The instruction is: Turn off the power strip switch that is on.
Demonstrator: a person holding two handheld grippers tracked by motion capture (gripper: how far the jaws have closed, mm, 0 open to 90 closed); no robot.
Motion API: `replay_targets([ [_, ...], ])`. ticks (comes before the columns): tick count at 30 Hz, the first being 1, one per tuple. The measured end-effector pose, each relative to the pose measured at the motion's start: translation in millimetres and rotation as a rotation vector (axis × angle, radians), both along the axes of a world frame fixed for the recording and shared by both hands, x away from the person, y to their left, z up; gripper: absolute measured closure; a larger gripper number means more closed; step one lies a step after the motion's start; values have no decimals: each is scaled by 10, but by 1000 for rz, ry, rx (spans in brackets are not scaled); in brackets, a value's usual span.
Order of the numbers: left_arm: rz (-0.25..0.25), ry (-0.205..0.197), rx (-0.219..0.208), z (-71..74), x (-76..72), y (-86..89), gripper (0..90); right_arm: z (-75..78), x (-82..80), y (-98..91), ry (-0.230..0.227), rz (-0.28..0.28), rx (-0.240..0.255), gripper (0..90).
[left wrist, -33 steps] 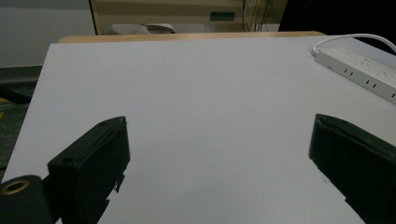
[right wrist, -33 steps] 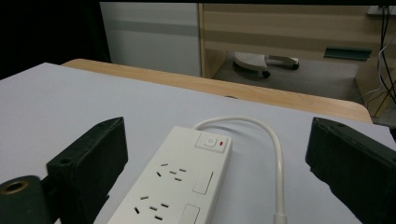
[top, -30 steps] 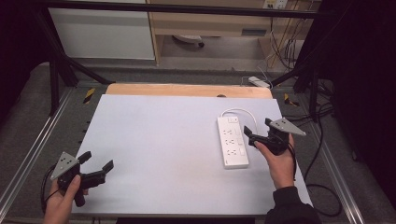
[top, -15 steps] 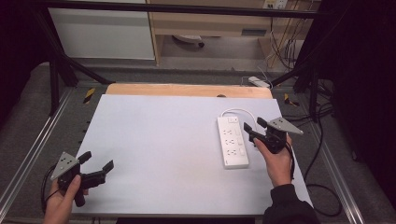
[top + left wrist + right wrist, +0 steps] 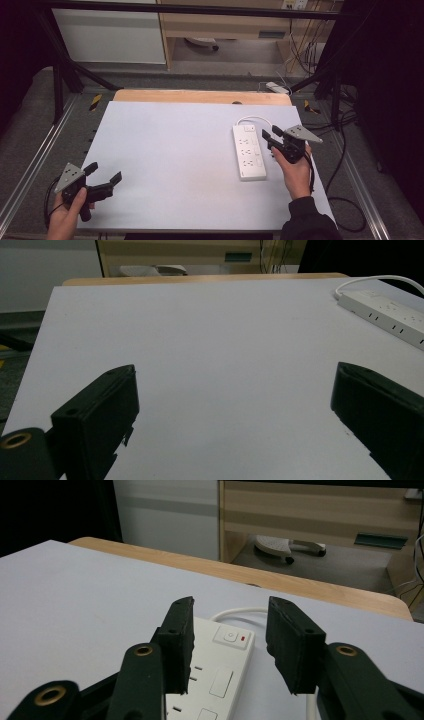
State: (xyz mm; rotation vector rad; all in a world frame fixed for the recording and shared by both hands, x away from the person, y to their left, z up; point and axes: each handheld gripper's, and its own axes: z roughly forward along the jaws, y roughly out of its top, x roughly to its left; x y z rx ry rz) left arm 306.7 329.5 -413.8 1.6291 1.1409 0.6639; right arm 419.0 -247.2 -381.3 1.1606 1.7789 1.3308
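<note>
Looking down from the high view, the white power strip [image 5: 248,152] lies flat on the right half of the pale table [image 5: 175,150], its cord curling off the far end toward the wooden edge. The right gripper [image 5: 271,138] hangs just beside the strip's right edge, near its far half, jaws parted and holding nothing. The left gripper [image 5: 103,176] sits well apart at the near left corner, jaws also spread and empty. Nothing is plugged into the strip, and no jaw touches it, so the work seems barely begun: the approach is under way, the contact is not yet made

From the left gripper view, the two black jaws stand wide apart over bare table [image 5: 210,350], gripping nothing. The power strip [image 5: 385,315] shows at the far right with its sockets unused; this hand appears to be idle

From the right gripper view, the jaws are moderately open with clear air between them, poised above the power strip [image 5: 220,665]. Its switch [image 5: 229,636], with a small red mark beside it, lies just beyond the jaw tips at the far end. Judging by that aim, the switch end is the likely target, and whether pressing or grasping is meant cannot be told; either way that step is left to do
</note>
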Motion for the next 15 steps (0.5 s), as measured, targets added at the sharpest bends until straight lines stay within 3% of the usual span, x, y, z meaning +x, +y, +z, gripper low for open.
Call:
replay_targets([
  [15, 1, -1, 1, 0, -1, 1, 52, -46, 87, 70, 6, 16, -7, 683],
])
